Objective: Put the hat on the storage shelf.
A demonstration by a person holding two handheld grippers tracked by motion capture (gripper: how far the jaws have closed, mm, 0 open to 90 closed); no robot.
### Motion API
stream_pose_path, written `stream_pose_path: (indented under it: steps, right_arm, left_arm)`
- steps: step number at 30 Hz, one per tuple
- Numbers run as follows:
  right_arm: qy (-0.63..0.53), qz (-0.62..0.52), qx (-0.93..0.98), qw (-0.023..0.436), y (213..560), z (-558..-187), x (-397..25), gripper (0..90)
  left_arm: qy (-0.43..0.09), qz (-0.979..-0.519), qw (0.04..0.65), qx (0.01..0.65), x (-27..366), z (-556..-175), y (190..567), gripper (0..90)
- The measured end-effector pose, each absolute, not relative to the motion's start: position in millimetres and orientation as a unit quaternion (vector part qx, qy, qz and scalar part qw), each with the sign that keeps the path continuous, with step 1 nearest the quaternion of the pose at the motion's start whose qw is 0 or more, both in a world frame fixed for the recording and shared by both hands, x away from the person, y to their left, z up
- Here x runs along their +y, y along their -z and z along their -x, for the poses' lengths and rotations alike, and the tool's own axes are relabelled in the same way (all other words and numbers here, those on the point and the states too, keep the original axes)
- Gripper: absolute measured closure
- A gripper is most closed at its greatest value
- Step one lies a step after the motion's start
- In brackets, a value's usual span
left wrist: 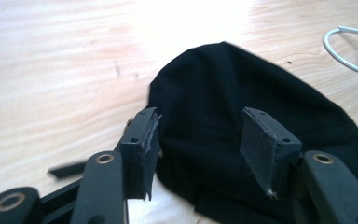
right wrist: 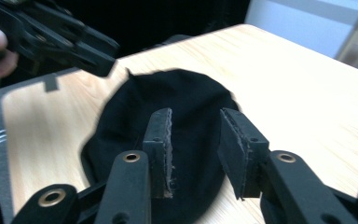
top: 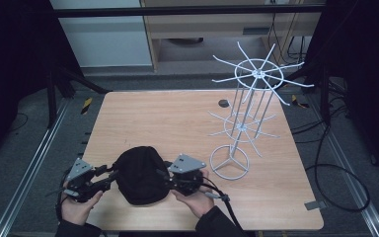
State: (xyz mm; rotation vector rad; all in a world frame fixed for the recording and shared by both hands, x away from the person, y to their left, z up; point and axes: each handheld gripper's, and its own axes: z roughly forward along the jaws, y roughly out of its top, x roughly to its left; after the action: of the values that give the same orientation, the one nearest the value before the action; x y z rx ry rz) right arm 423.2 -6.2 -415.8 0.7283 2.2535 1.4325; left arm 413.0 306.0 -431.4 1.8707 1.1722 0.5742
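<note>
high view shows a black cap (top: 140, 174) lying flat on the wooden worktop (top: 177, 118), near the near edge and a little left of the middle. the left tongs (top: 109, 177) sit at the cap's left rim, held by the person's left hand (top: 79, 205); the right tongs (top: 167, 178) sit at its right rim, held by the right hand (top: 195, 200). each carries a grey three-cornered plate on top, and a cable trails from the right one toward the near edge.

left gripper view looks along its own jaws, which stand wide apart, with the cap (left wrist: 256, 140) lying between and beyond them. the left pad (left wrist: 145, 149) is just at the cap's edge, over bare wood, and the right pad (left wrist: 261, 147) is above the dark fabric. whether either pad touches the cloth i cannot tell.

right gripper view has its jaws parted to a narrower gap, both pads (right wrist: 161, 149) over the cap (right wrist: 186, 107), nothing pinched between them. the left tongs (right wrist: 93, 58) show farther off at the cap's other side (blurred, with fingers behind them).

a white wire rack (top: 249, 116) with radiating hooks on two tiers stands on a ring base on the right half of the worktop, well apart from the cap. a small dark round mark (top: 223, 103) lies far of the middle, near the rack's upper tier.
</note>
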Motion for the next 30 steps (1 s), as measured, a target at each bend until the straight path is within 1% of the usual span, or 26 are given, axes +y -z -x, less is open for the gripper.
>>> stream_pose_path:
  steps: [2, 3, 4, 5, 8, 9, 10, 11, 12, 13, 17, 24, 25, 27, 30]
  right_arm:
    - [-0.503, -0.276, 0.796, 0.194, 417, -421, -29, 62.1]
    - [-0.503, -0.276, 0.796, 0.194, 417, -421, -29, 62.1]
    - [-0.501, -0.286, 0.793, 0.199, 419, -418, -45, 61.6]
    - [-0.501, -0.286, 0.793, 0.199, 419, -418, -45, 61.6]
    - [-0.497, -0.309, 0.784, 0.209, 425, -412, -75, 60.0]
    - [-0.497, -0.309, 0.784, 0.209, 425, -412, -75, 60.0]
    - [-0.495, -0.319, 0.780, 0.212, 429, -410, -88, 59.2]
    - [-0.495, -0.319, 0.780, 0.212, 429, -410, -88, 59.2]
    - [-0.495, -0.328, 0.775, 0.215, 432, -406, -101, 58.5]
    - [-0.495, -0.328, 0.775, 0.215, 432, -406, -101, 58.5]
    - [-0.490, -0.346, 0.770, 0.217, 440, -398, -125, 57.9]
    - [-0.477, -0.378, 0.757, 0.237, 450, -384, -171, 56.7]
    - [-0.477, -0.378, 0.757, 0.237, 450, -384, -171, 56.7]
    - [-0.468, -0.396, 0.752, 0.243, 454, -383, -186, 56.5]
    - [-0.467, -0.405, 0.747, 0.244, 455, -383, -194, 56.1]
  left_arm:
    - [-0.230, -0.756, 0.411, 0.454, 297, -415, 428, 45.7]
    - [-0.230, -0.763, 0.406, 0.448, 292, -416, 428, 45.7]
    - [-0.231, -0.770, 0.401, 0.439, 282, -418, 428, 45.6]
    - [-0.231, -0.770, 0.401, 0.439, 282, -418, 428, 45.6]
    - [-0.224, -0.780, 0.390, 0.434, 265, -427, 432, 45.5]
    - [-0.224, -0.780, 0.390, 0.434, 265, -427, 432, 45.5]
    - [-0.223, -0.788, 0.379, 0.431, 257, -432, 435, 45.5]
    - [-0.223, -0.788, 0.379, 0.431, 257, -432, 435, 45.3]
    - [-0.222, -0.796, 0.365, 0.429, 250, -436, 438, 45.3]
    - [-0.222, -0.796, 0.365, 0.429, 250, -436, 438, 45.3]
    - [-0.218, -0.807, 0.340, 0.431, 244, -441, 448, 45.4]
    - [-0.201, -0.821, 0.307, 0.437, 244, -448, 458, 47.8]
    - [-0.201, -0.822, 0.303, 0.438, 244, -449, 460, 47.8]
    - [-0.196, -0.828, 0.289, 0.439, 244, -453, 465, 48.4]
    - [-0.189, -0.831, 0.283, 0.439, 243, -456, 468, 48.4]
